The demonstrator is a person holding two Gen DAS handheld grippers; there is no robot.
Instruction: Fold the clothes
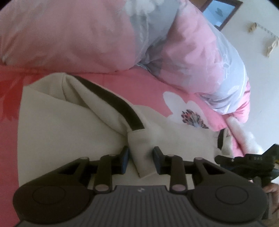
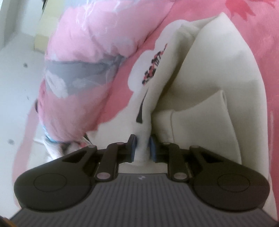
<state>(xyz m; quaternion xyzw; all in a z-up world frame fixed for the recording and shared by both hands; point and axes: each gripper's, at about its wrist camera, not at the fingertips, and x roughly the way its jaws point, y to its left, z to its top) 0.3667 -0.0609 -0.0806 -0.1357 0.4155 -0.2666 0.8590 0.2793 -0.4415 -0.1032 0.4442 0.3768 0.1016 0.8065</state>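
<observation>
A: Looking along both tools, what lies in front of them?

B: One cream garment (image 1: pixel 57 125) with a dark brown band (image 1: pixel 122 106), spread in loose folds on a pink bed sheet (image 1: pixel 143 87) printed with a large white flower (image 1: pixel 184 108). No box or basket shows in either view.

A: What are the two tools doing?

B: The left gripper (image 1: pixel 140 157) has a folded flap of the cream cloth between its jaws; the right-hand pad touches it, but a thin gap may remain at the other, so a firm pinch is uncertain. The right gripper (image 2: pixel 142 148) has its jaws pressed close on a bunched ridge of the same garment.

A: What stands around it?

B: A puffy pink, grey and white quilt (image 1: pixel 108 35) is heaped just behind the garment. Something white and fluffy (image 1: pixel 244 136) lies at the bed's edge, too blurred to name. In the left view, the other tool and part of a hand (image 1: pixel 272 192) appear at the right edge. A framed picture (image 1: pixel 219 12) hangs on the white wall.
</observation>
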